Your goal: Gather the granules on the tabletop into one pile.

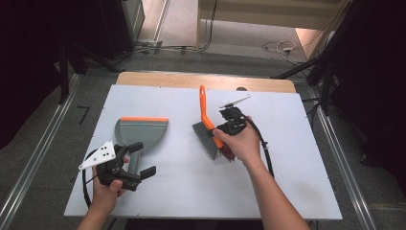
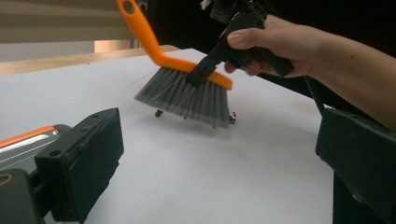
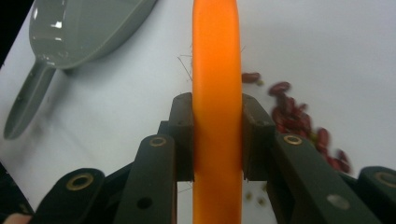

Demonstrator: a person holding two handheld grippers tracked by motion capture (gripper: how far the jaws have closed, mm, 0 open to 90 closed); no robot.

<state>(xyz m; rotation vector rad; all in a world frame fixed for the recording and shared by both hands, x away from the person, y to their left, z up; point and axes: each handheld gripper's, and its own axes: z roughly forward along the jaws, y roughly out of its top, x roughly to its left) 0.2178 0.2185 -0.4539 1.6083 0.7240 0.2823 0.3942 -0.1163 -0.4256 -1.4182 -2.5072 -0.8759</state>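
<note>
Sweeping step underway. My right claw is clamped on brush at table center, beans by bristles. Left claw gapes wide at pan handle, 9 o'clock. Next: grab pan, sweep beans toward it.

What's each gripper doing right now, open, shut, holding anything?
Left gripper: open, its jaws wide apart beside the dustpan handle, gripping nothing.
Right gripper: shut on the orange brush, bristles by the red beans.

one brush, one dustpan, many beans
</note>
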